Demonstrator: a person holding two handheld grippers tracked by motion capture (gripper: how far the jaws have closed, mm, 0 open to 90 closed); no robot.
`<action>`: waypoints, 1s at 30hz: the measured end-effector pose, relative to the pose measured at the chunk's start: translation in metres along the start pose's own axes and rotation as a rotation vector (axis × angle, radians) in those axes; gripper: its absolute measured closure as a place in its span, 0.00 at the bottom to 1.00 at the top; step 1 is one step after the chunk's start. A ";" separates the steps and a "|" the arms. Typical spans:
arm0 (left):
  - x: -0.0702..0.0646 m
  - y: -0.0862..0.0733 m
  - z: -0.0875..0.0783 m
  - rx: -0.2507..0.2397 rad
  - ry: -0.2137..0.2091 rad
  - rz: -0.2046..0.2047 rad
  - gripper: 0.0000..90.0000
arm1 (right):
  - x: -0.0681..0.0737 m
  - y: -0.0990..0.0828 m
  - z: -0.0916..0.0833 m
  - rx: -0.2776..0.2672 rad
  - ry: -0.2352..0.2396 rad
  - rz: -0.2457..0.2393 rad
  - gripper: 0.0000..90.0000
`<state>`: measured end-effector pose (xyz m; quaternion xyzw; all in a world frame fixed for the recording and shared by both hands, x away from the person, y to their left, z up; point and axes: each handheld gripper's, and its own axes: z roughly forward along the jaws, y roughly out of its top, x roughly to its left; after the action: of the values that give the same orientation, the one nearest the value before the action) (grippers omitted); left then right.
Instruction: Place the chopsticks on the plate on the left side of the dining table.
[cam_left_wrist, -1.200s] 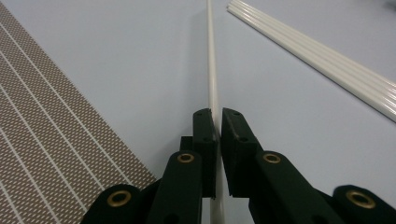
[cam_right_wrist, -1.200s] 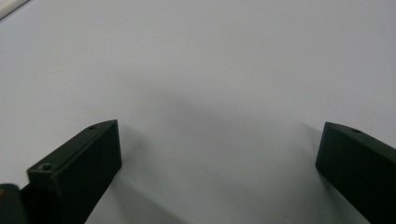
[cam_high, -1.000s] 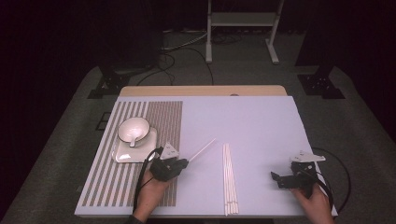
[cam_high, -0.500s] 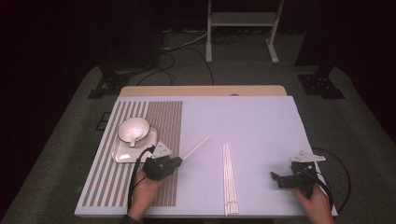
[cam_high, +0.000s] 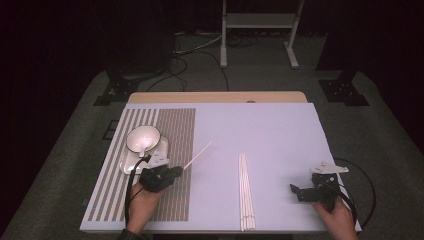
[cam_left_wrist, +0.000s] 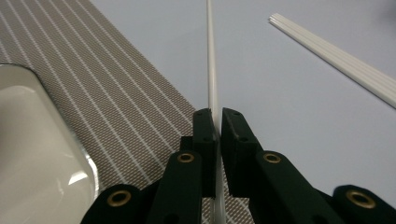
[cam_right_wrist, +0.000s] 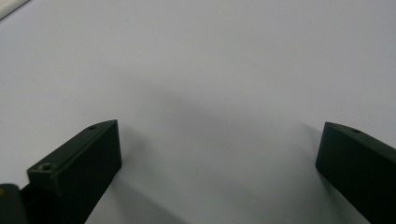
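My left gripper (cam_high: 176, 171) (cam_left_wrist: 215, 122) is shut on a thin white stick (cam_high: 198, 154) (cam_left_wrist: 211, 70), which juts forward and to the right above the striped mat's edge. A bundle of several more white sticks (cam_high: 244, 191) (cam_left_wrist: 336, 57) lies flat near the table's front middle. A white bowl (cam_high: 143, 138) sits on a pale square plate (cam_high: 129, 165) (cam_left_wrist: 37, 154) just left of the left gripper. My right gripper (cam_high: 297, 190) (cam_right_wrist: 219, 154) rests at the front right of the table, jaws wide open with nothing between them.
A brown striped placemat (cam_high: 172, 130) (cam_left_wrist: 116, 98) covers the left part of the pale lilac table cover (cam_high: 270, 135). Beyond the table stand a metal rack's legs (cam_high: 260, 22) and cables on the dark floor.
My left gripper, still shut on the stick, has moved left and a little back toward the plate and bowl. The right gripper has stayed where it was.
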<state>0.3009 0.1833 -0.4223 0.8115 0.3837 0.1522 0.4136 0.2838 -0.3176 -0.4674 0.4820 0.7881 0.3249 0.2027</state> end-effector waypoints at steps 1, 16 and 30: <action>0.003 -0.001 -0.003 0.002 0.007 -0.001 0.94 | 0.000 0.000 0.000 0.000 0.000 0.000 0.00; 0.025 -0.010 -0.020 0.016 0.044 -0.031 0.94 | 0.000 0.000 0.000 0.000 0.000 0.000 0.00; 0.051 -0.022 -0.035 0.033 0.093 -0.073 0.94 | 0.000 0.000 0.000 0.000 0.000 0.000 0.00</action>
<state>0.3040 0.2485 -0.4220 0.7958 0.4342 0.1681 0.3873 0.2838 -0.3176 -0.4674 0.4821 0.7880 0.3249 0.2025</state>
